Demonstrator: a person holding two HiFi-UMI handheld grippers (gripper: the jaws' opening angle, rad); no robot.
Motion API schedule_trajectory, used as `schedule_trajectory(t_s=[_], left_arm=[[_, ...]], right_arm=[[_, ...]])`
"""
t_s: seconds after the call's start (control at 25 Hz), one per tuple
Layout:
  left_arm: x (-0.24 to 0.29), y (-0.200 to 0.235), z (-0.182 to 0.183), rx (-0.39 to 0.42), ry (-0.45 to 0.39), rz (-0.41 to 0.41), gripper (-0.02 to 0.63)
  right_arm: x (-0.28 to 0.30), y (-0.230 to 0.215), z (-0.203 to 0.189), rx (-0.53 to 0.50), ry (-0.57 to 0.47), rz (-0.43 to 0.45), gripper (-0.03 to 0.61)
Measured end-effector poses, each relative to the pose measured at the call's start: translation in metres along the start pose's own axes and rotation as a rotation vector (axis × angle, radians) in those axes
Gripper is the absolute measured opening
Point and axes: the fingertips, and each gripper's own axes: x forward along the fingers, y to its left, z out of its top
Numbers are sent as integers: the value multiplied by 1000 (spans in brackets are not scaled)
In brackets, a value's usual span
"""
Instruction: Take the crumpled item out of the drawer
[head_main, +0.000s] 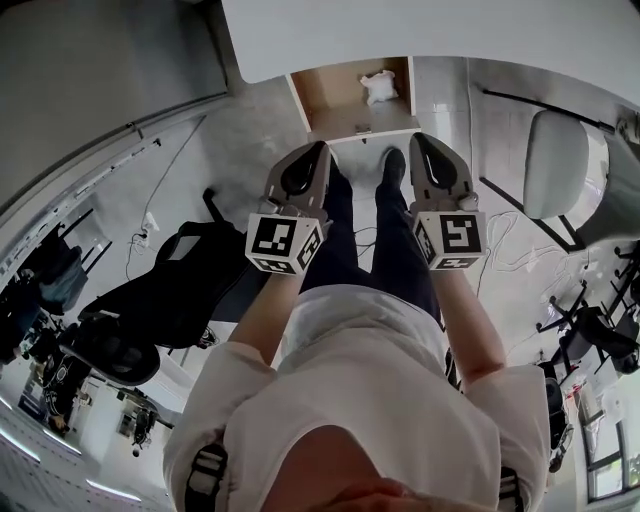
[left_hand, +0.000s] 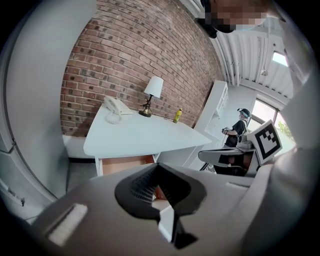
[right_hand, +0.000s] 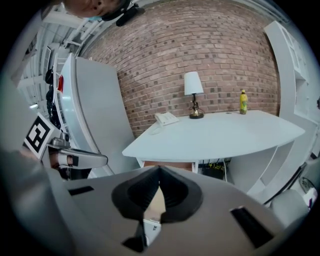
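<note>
A white crumpled item (head_main: 378, 87) lies in the open wooden drawer (head_main: 330, 95) under the white desk (head_main: 420, 30). It shows only in the head view. Both grippers hang in front of the person, short of the drawer and above the shoes. My left gripper (head_main: 320, 150) is shut with nothing in it, and so is my right gripper (head_main: 416, 140). In the left gripper view the shut left gripper (left_hand: 157, 165) points at the desk (left_hand: 135, 132) and a strip of the drawer (left_hand: 125, 164). In the right gripper view the shut right gripper (right_hand: 159, 169) points at the desk (right_hand: 215, 135).
A lamp (right_hand: 192, 95), a phone (right_hand: 165, 118) and a yellow bottle (right_hand: 243, 102) stand on the desk against a brick wall. A black office chair (head_main: 150, 300) is at the left, a white chair (head_main: 555, 165) at the right. Cables lie on the floor. Another person (left_hand: 240, 127) stands far off.
</note>
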Motion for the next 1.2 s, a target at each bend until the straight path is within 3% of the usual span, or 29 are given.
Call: schedule_trajectory(t_s=[0.56,0.96,1.2], left_arm=[[28,15,-76,-63,76,9,9],[36,32,-116,-103,103,46,9],[36,36,-127,-97,113,50,9]], right_arm=[[22,-5,-83,91,89,-4,7],[33,-8,-118,79,128,3,7],[40,-7,-132,126,142,5,6]])
